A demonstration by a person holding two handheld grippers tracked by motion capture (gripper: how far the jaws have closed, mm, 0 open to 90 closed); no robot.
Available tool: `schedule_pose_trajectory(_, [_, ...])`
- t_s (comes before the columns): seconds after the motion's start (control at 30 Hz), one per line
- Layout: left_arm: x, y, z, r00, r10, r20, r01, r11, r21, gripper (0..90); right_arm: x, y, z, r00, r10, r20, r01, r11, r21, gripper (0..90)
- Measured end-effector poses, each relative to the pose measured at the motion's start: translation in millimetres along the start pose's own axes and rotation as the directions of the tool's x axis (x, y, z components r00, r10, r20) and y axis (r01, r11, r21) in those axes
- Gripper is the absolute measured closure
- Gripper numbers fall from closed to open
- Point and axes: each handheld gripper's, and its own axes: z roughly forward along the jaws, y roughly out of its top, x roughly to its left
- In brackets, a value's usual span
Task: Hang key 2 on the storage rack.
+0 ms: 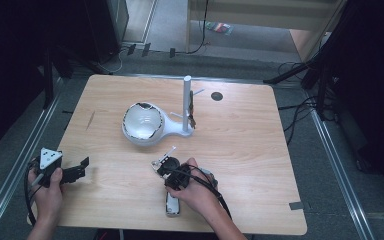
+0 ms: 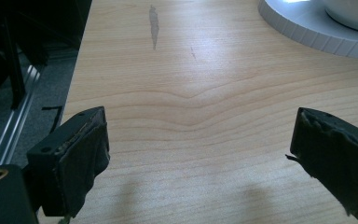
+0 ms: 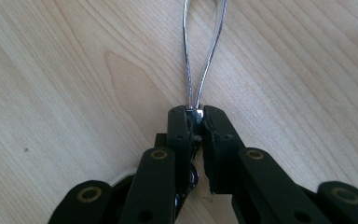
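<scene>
My right gripper (image 3: 196, 116) is shut on the end of a thin metal wire loop (image 3: 186, 51) that reaches forward over the wood. In the high view this gripper (image 1: 162, 164) sits near the table's front middle, with the wire loop (image 1: 169, 152) pointing toward a white bowl (image 1: 142, 122). The bowl rests in a round white base joined to an upright white post (image 1: 187, 102). My left gripper (image 1: 82, 167) is low at the front left, and its jaws stand wide apart with bare wood between them (image 2: 200, 154). The ribbed rim of the white base (image 2: 307, 35) shows at the upper right of the left gripper view.
A light wooden table (image 1: 245, 145) stands on a grey floor with metal rails at both sides. A small dark round spot (image 1: 216, 96) marks the tabletop behind the post. Cables and black stands crowd the floor to the right and back. A grey tape piece (image 1: 295, 205) lies near the front right corner.
</scene>
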Motion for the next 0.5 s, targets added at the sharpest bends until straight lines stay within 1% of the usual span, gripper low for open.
schedule_pose_trajectory(0.17, [0.0,-0.1,-0.3,1.0000,0.001,0.000,-0.001,1.0000,0.000,4.7,-0.1,-0.2,-1.8,1.0000,0.000,-0.001,0.000,1.000,-0.011,82.4])
schedule_pose_trajectory(0.2, [0.0,-0.1,-0.2,1.0000,0.001,0.000,-0.001,1.0000,-0.002,4.7,0.0,-0.3,-3.1,1.0000,0.007,0.001,-0.007,1.000,-0.014,82.4])
schedule_pose_trajectory(0.23, [0.0,-0.1,-0.3,1.0000,0.002,0.000,-0.002,1.0000,0.000,4.7,-0.9,-0.3,-3.8,1.0000,0.002,-0.001,-0.002,1.000,-0.022,82.4])
schedule_pose_trajectory(0.37, [0.1,0.0,-0.3,1.0000,0.001,0.000,-0.001,1.0000,0.000,4.7,-2.7,-0.5,-7.5,1.0000,0.006,-0.004,-0.006,0.999,-0.040,82.4])
schedule_pose_trajectory(0.4, [0.1,0.0,-0.3,1.0000,0.001,0.000,-0.001,1.0000,0.000,4.7,-2.3,-0.6,-8.6,0.9999,0.017,-0.002,-0.017,0.999,-0.042,82.4])
schedule_pose_trajectory(0.5, [0.1,0.0,-0.3,1.0000,0.001,0.001,-0.001,1.0000,0.000,4.7,-3.1,-0.7,-11.3,0.9999,0.017,-0.002,-0.017,0.998,-0.057,82.6])
